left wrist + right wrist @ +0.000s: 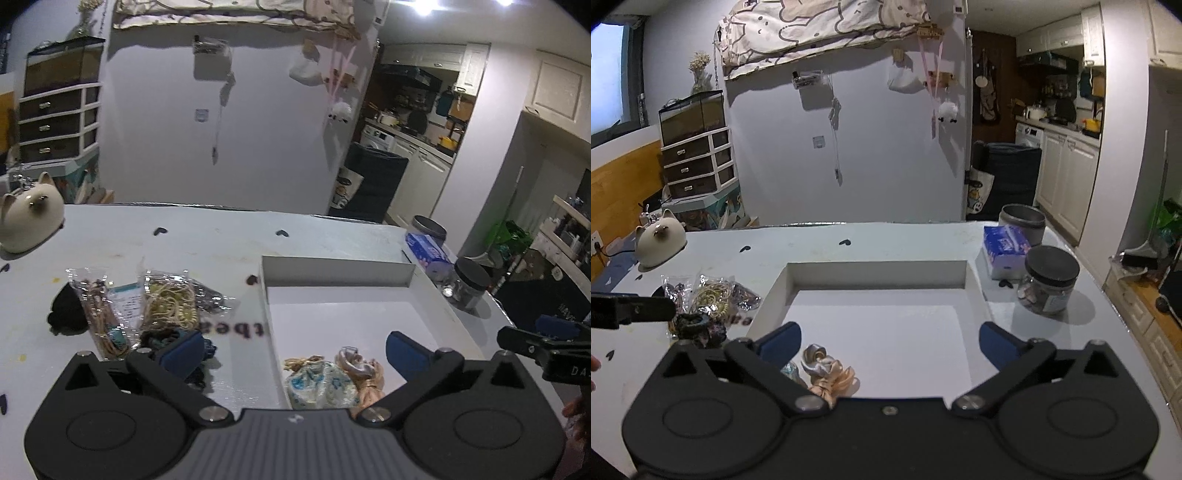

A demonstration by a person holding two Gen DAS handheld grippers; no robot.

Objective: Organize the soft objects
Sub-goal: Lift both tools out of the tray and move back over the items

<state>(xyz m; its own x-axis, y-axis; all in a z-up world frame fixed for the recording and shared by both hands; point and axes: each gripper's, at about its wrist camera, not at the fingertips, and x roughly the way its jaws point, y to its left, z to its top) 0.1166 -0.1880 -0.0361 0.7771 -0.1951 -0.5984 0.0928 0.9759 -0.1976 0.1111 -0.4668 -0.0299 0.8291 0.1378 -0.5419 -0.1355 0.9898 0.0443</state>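
two scrunchies [334, 380] in tray [332, 269], between open left gripper [295, 352] fingers.

The right gripper [888, 341] fills the bottom of the frame, its blue-padded jaws spread wide with nothing between them. Beyond them lies a white tray [975, 291] on the table [886, 236]. In the tray's lower left corner sit a peach satin scrunchie [833, 380] and a silvery one [814, 356], touching. Left of the tray is a pile of packets [713, 295] and a dark scrunchie [698, 326]. At the left edge the other gripper [631, 308] pokes in. A jar [1049, 278] and tissue pack [1004, 247] stand at right; a cat figure [661, 240] at upper left.
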